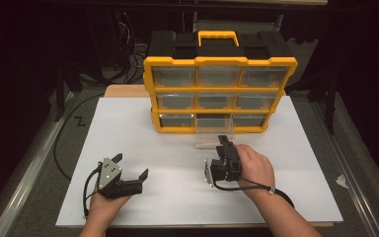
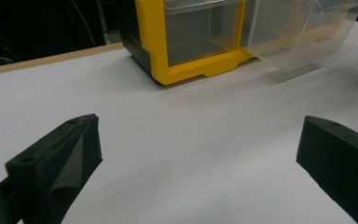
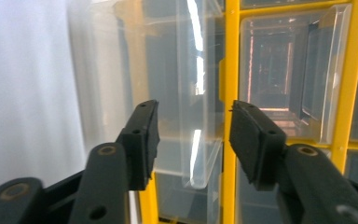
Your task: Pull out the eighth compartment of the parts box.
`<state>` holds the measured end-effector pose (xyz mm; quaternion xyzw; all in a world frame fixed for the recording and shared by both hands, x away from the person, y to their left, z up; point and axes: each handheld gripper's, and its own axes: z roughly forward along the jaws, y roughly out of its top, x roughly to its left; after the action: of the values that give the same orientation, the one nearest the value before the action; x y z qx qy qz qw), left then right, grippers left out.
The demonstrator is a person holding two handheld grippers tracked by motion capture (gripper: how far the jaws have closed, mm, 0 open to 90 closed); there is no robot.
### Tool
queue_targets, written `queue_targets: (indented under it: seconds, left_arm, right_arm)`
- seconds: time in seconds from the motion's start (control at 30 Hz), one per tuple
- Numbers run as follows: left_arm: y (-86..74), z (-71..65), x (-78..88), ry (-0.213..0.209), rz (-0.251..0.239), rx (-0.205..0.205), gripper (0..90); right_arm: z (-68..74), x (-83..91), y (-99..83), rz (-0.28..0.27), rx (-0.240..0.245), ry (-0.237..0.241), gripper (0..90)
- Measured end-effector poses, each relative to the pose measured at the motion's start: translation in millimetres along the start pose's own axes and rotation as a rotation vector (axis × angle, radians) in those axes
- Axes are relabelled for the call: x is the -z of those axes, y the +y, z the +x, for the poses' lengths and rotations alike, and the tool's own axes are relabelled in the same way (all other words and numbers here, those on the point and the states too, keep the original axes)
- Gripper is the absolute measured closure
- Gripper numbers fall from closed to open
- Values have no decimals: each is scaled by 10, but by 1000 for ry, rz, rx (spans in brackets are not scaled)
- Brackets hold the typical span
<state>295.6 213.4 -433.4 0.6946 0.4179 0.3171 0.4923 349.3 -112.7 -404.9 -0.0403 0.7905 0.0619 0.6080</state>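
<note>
My left gripper (image 1: 128,168) idles on the white table (image 1: 177,197), jaws wide apart. My right gripper (image 1: 223,143) has jaws apart around the clear drawer (image 1: 214,133), half out of the yellow organizer (image 1: 219,94): not yet gripped, I reckon.

Pulled-out clear drawer (image 1: 215,134) blocks organizer (image 1: 219,84) front; white board (image 1: 153,128) leftward open.

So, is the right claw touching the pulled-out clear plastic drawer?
Apart. In the right gripper view, the right claw stands open around the drawer's handle lip, with gaps either side.
</note>
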Motion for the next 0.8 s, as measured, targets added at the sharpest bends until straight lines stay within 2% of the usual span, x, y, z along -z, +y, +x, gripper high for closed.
queue_targets:
  seconds: [0.23,0.6,0.8]
  left_arm:
    - [-4,-6,-1,-1,4,-6,8]
    - [-8,-3,7,6,3,-2,8]
    - [-8,0,11,-3,-8,1,8]
  right_arm:
    - [110,81,-120,-4,-6,5,422]
    - [282,168,-301,16,-12,18,394]
    - [378,204,-474,46,-21,22,376]
